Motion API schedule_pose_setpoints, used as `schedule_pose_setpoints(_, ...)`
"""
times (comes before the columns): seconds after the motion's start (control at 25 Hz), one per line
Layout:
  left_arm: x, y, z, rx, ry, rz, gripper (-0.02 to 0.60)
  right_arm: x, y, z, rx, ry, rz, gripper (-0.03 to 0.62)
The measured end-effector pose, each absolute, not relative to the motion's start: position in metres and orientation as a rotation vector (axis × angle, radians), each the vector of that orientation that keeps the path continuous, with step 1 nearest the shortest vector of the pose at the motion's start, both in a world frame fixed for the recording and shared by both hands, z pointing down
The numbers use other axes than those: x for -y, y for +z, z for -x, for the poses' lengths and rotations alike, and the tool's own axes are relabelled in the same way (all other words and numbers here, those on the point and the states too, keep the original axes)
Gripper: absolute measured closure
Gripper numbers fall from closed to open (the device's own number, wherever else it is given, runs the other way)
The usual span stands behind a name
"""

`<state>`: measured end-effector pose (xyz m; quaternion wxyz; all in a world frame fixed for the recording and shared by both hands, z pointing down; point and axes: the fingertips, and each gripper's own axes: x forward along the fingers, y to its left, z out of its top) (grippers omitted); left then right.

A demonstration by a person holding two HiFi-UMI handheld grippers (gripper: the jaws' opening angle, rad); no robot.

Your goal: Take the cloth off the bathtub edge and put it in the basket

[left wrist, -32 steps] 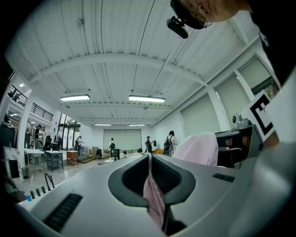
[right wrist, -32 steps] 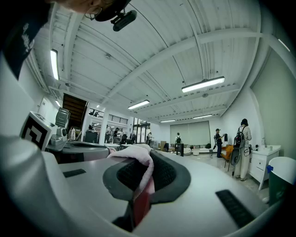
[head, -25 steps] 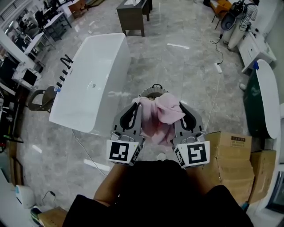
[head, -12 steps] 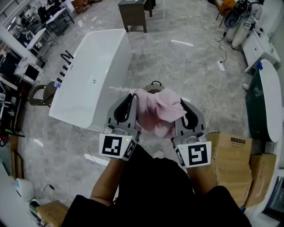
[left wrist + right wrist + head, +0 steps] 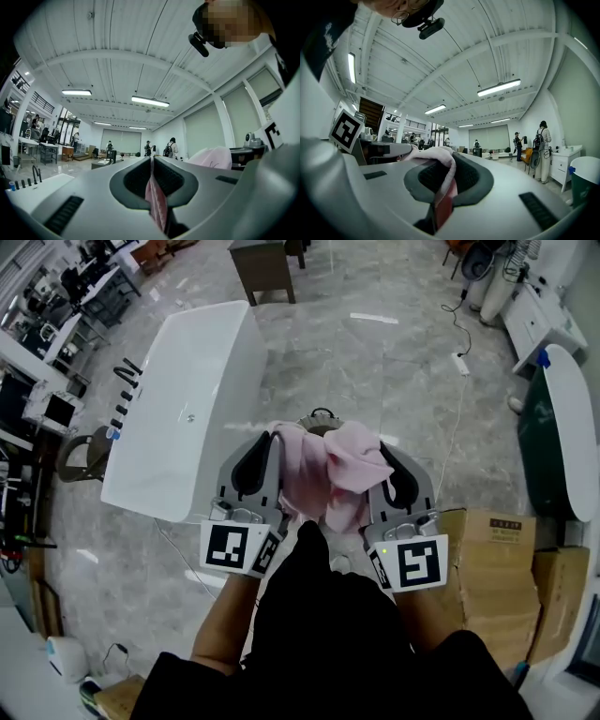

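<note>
Nearest, bottom of head view: the person's dark top [image 5: 328, 615], forearms reaching out on either side of it.

Left gripper [image 5: 274, 437] and right gripper [image 5: 379, 442] are side by side, marker cubes toward the person, fingers pointing away. A pink cloth [image 5: 328, 474] hangs between them, clear of the floor.

Left gripper view: fingers [image 5: 140, 176] pressed together on a thin fold of the cloth [image 5: 157, 201]. The rest bulks up to the right.

Right gripper view: fingers [image 5: 468, 176] pinch a fold of the cloth [image 5: 446, 187], which also drapes over the left finger.

The cloth is bunched. Its spread runs from one gripper to the other, with loose folds drooping toward the person.

Just beyond it, a basket [image 5: 322, 417] on the grey marble floor [image 5: 375, 362]. Only a dark handle and a bit of rim show; cloth and grippers cover the rest.

To the right: cardboard boxes [image 5: 497, 568].

To the left: a white bathtub [image 5: 178, 409], long axis running away from the person, well apart from the cloth. Black taps [image 5: 127, 385] stand along its far side.

Farther right: a dark green tub [image 5: 553, 446] with a white rim, and a power strip [image 5: 459, 363] on its cable.

Farthest: a dark cabinet [image 5: 261, 268].
</note>
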<state>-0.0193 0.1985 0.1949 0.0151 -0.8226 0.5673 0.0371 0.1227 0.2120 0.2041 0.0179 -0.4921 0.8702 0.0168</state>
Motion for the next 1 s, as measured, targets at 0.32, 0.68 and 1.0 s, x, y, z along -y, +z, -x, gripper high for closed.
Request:
schedule_pose_setpoints(0.32,-0.146,0.201,0.019,-1.725,0.177,2.623,0.551,-0.170,0.208,-0.116,-2.736,0.051,1.586,0.553)
schedule_pose_setpoints(0.68,-0.077,0.208,0.036,-1.716,0.164,2.667,0.551,-0.108,0.210,-0.098,-2.734,0.028,1.644,0.553)
schedule_pose_setpoints(1.0,-0.025,0.204,0.053,-1.657,0.156,2.704,0.551,-0.054,0.206,-0.077,-2.720,0.042,1.710,0.553)
